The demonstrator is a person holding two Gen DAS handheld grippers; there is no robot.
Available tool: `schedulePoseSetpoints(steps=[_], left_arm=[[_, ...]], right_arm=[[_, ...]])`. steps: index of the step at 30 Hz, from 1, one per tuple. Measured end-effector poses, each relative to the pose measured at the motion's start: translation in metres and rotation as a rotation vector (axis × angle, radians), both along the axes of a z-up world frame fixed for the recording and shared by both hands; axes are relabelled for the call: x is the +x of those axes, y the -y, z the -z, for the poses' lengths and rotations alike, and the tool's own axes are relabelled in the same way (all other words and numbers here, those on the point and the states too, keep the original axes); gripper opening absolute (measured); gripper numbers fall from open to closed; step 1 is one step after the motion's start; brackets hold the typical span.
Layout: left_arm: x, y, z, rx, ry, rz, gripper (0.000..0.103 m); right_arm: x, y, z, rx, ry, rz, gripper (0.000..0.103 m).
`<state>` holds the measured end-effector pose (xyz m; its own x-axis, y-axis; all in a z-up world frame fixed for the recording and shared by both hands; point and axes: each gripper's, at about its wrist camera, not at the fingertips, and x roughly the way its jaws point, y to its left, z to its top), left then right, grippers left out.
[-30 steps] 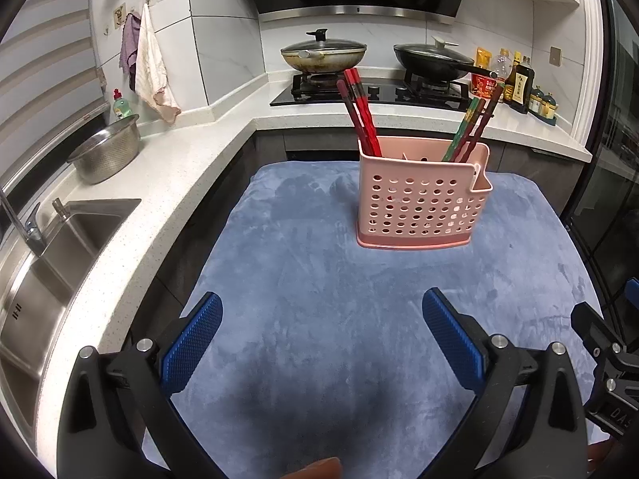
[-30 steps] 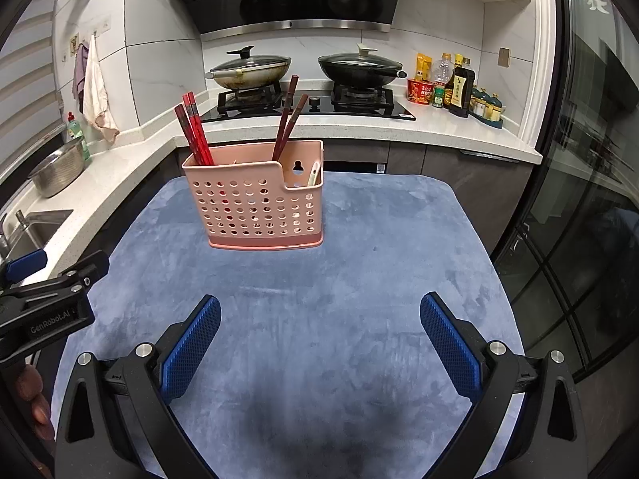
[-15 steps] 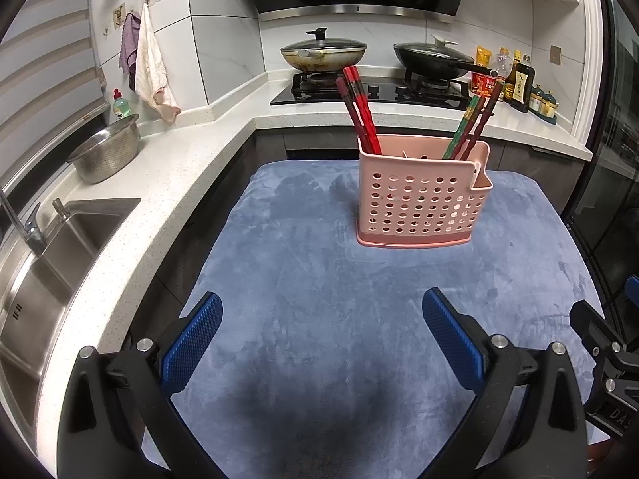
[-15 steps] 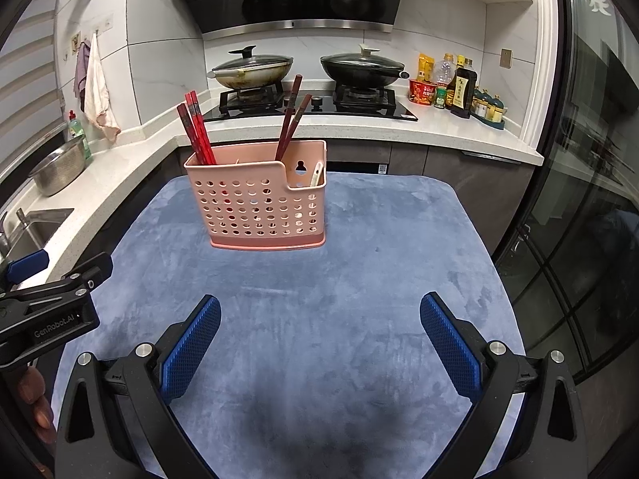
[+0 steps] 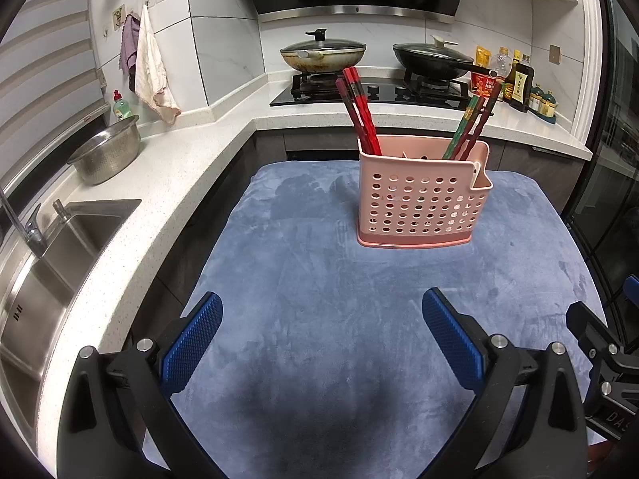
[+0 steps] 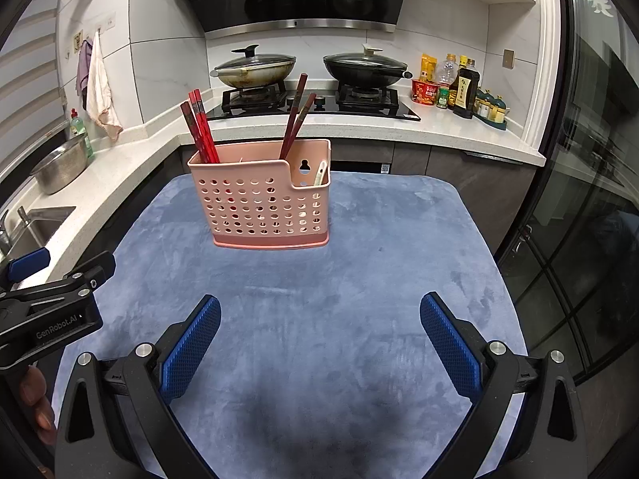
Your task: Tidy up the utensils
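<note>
Two grippers sit nearest the cameras, each with its blue-padded fingers spread wide and nothing between them: the left gripper (image 5: 321, 343) and the right gripper (image 6: 319, 343), both hovering above the near part of a blue-grey cloth (image 6: 359, 299) that covers the table. In the right wrist view the left gripper's black body shows at the left edge, with a person's fingertips (image 6: 34, 391) beneath it. Farther along the cloth, well apart from both grippers, a pink perforated utensil holder (image 6: 263, 203) stands upright. Its left end holds a bundle of red chopsticks (image 6: 199, 127) leaning left; nearer its right end, darker chopsticks (image 6: 297, 113) lean right, and a pale utensil handle (image 6: 320, 171) pokes up in the small notched compartment on the right. Beyond the table runs a white countertop (image 5: 191, 151) with a steel colander (image 5: 106, 153) and a sink (image 5: 52, 251), then a gas hob carrying two lidded pans (image 6: 255, 68), with bottles (image 6: 463, 84) standing to the right.
</note>
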<state>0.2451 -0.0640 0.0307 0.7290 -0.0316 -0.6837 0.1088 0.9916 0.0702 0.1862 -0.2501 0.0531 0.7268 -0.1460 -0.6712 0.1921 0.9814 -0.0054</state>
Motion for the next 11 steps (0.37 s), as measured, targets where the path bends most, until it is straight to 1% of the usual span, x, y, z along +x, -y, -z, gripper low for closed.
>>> schedulePoseSetpoints(steps=[11], left_arm=[[0.0009, -0.0007, -0.0007, -0.006, -0.005, 0.019, 0.096]], right_arm=[[0.0000, -0.0004, -0.0001, 0.000, 0.001, 0.002, 0.096]])
